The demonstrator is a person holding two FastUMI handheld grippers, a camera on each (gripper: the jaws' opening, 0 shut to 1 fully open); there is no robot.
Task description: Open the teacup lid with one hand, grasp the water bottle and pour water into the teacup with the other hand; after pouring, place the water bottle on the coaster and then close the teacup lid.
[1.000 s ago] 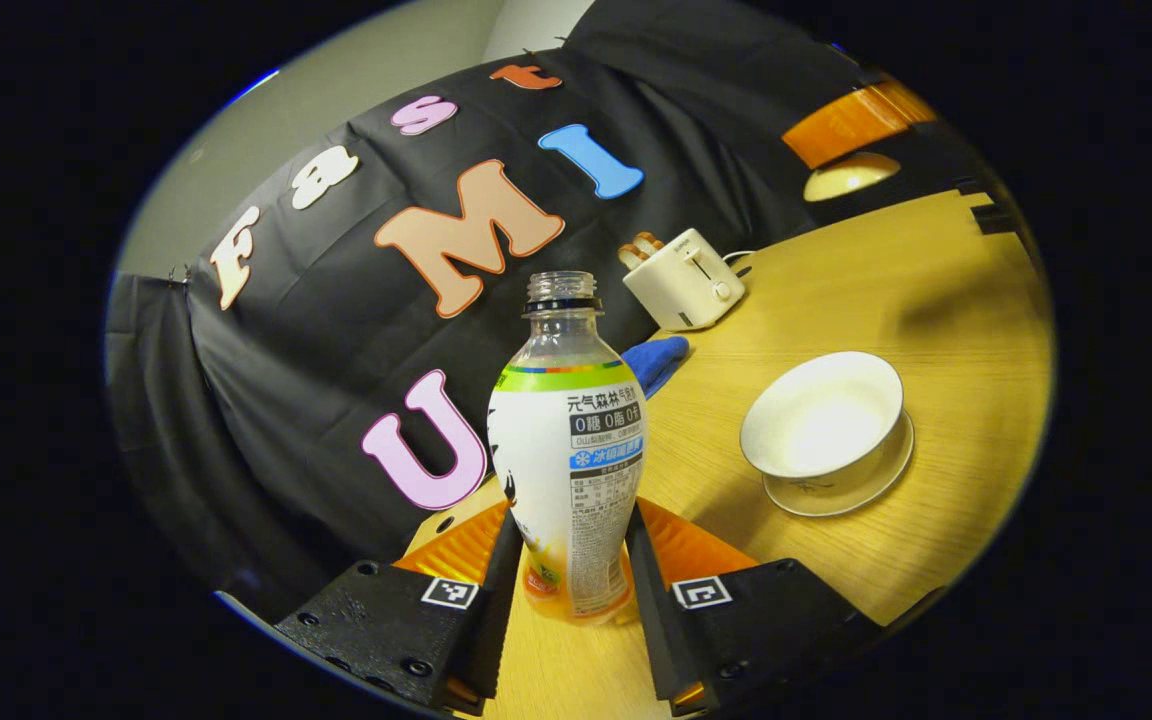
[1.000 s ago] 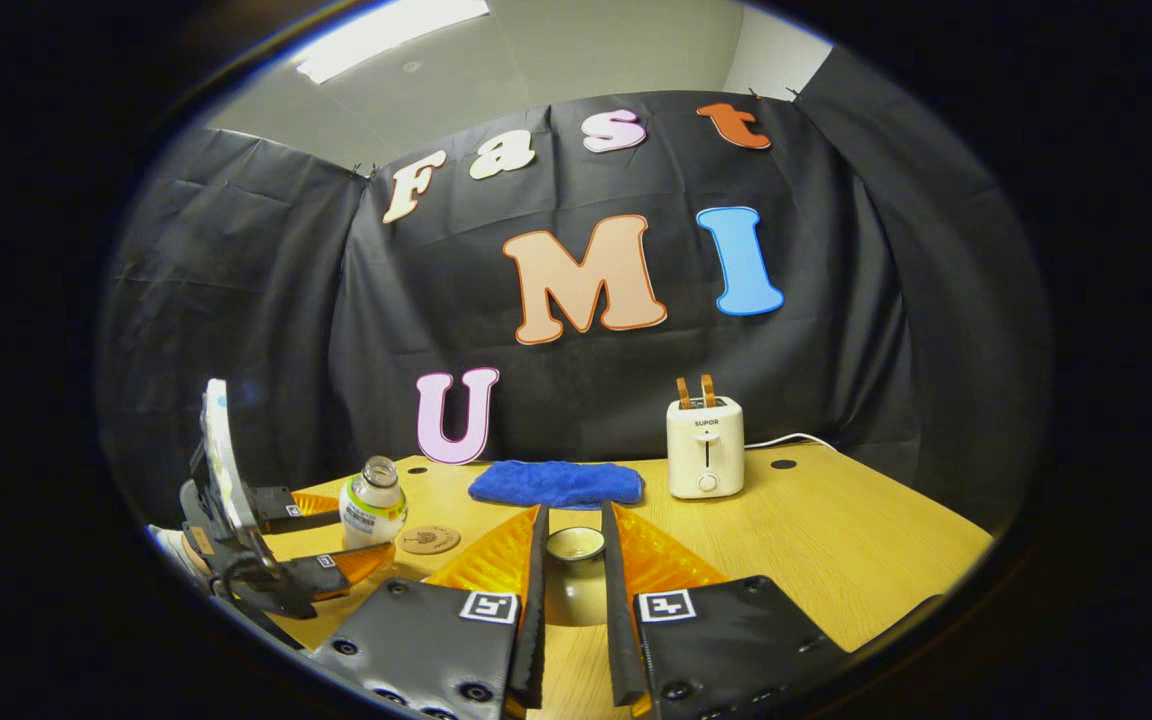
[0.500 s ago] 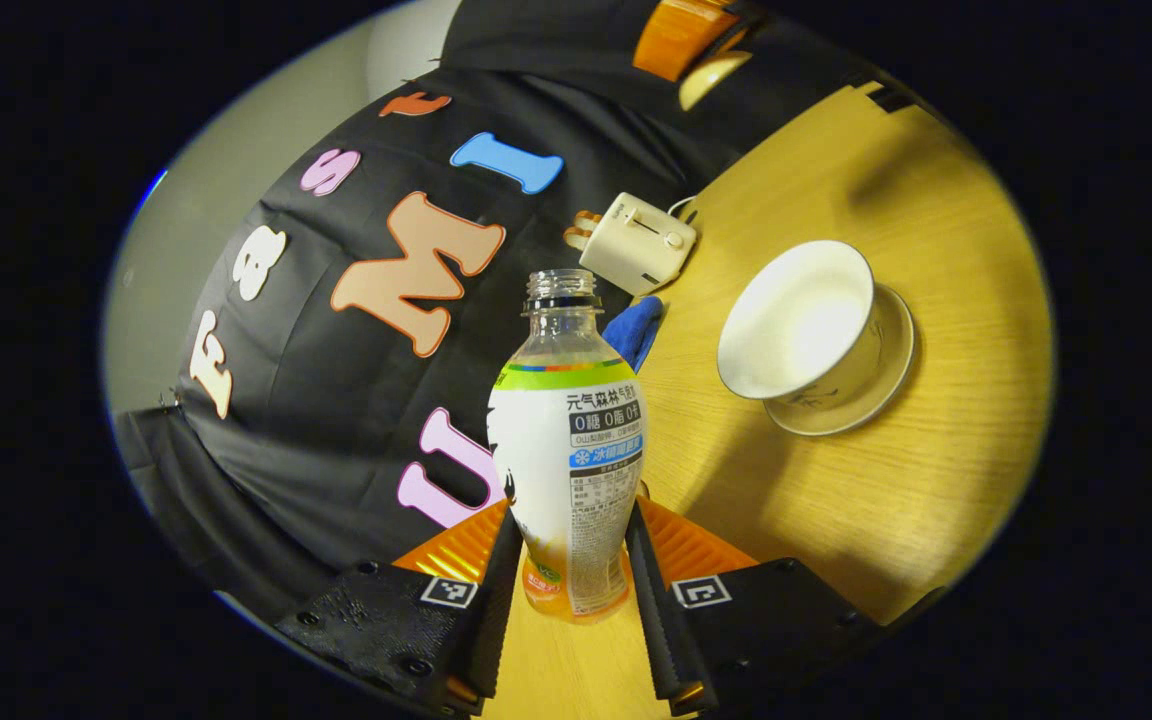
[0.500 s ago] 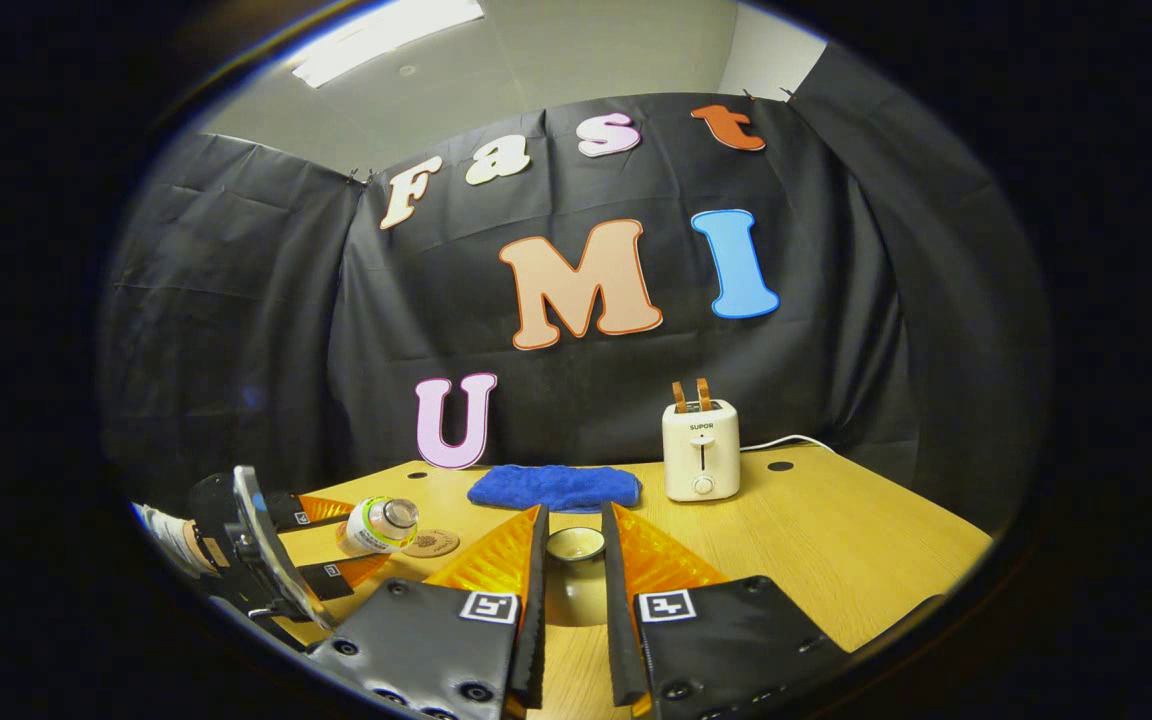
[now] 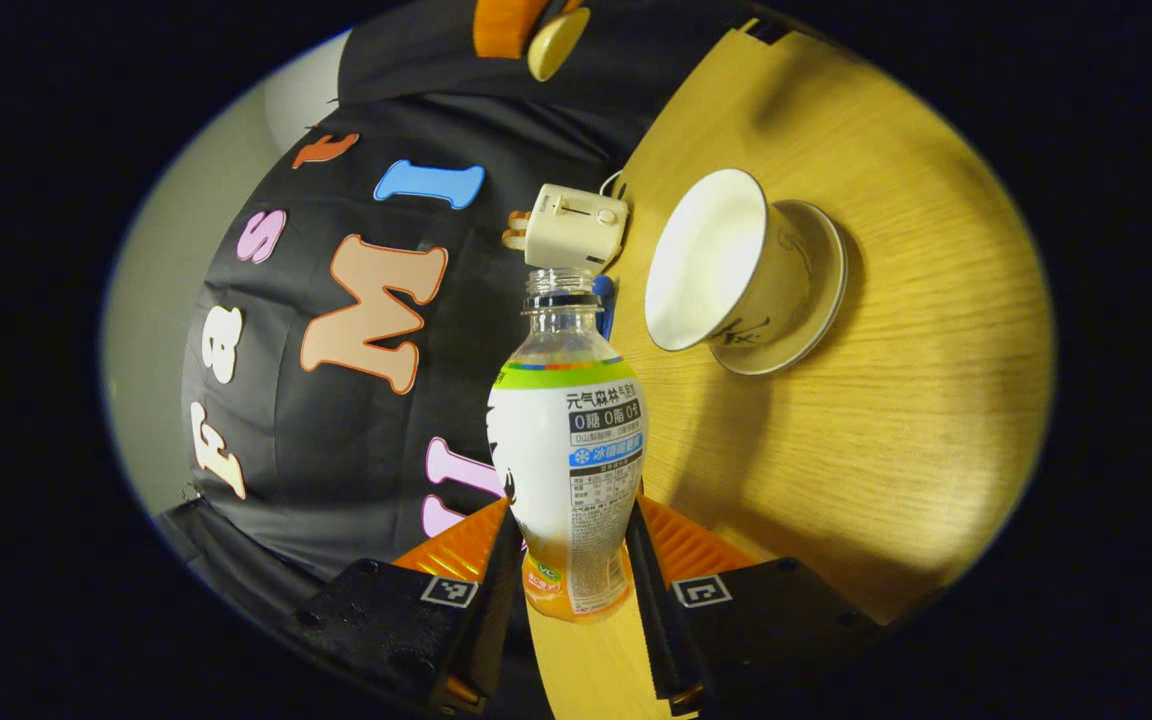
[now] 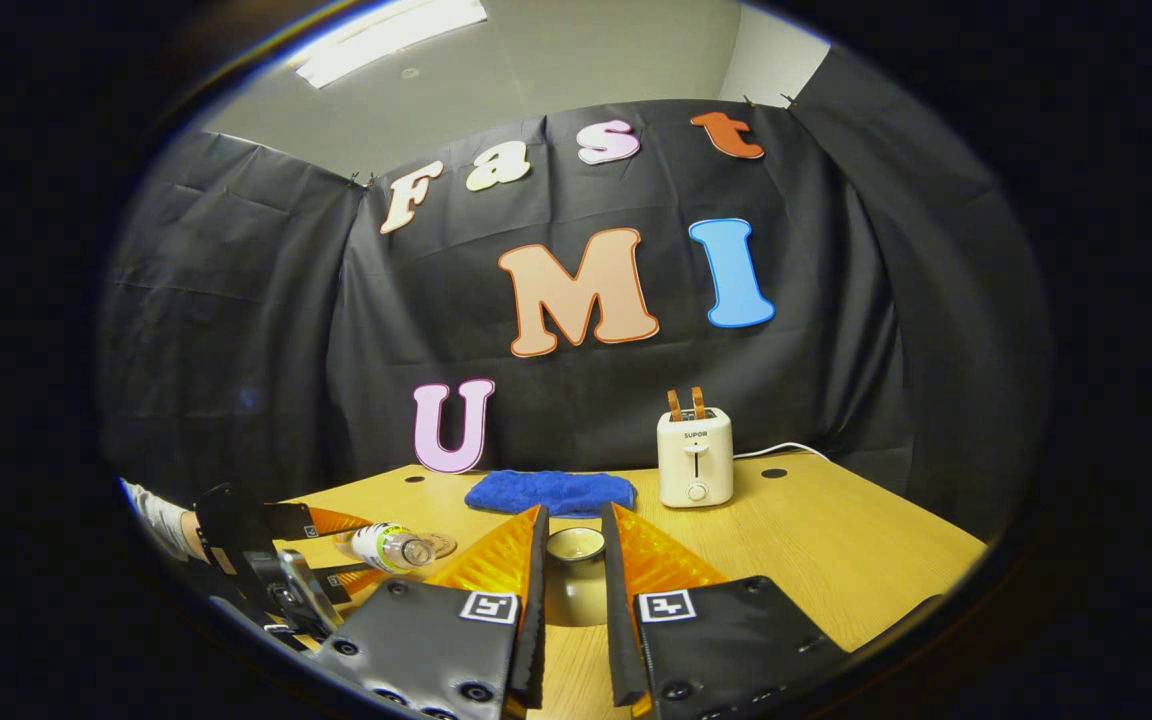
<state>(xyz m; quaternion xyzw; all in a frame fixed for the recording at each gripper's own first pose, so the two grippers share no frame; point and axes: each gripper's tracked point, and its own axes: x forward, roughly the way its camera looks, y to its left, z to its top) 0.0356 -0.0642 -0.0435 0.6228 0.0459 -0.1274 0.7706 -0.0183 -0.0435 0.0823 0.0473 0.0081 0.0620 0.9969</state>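
My left gripper (image 5: 572, 520) is shut on the lower body of the uncapped water bottle (image 5: 566, 440), which has a white label. The bottle is tipped far over, its open neck close to the rim of the white teacup (image 5: 721, 265), which stands open on its saucer (image 5: 816, 300). In the right gripper view the bottle (image 6: 391, 547) lies almost level in the left gripper (image 6: 356, 548), in front of the round coaster (image 6: 444, 545). My right gripper (image 6: 574, 515) is shut on the cream teacup lid (image 6: 576, 545), held up in the air. The lid (image 5: 556, 40) also shows far off.
A white toaster (image 6: 696, 455) with two slices stands at the back of the wooden table (image 6: 836, 540), its cable trailing right. A blue cloth (image 6: 551, 492) lies by the black wall. A person's sleeve (image 6: 161, 515) shows behind the left gripper.
The left gripper has rolled further over, tipping the bottle from upright to nearly level, its neck now close to the cup. The right gripper with the lid has barely moved.
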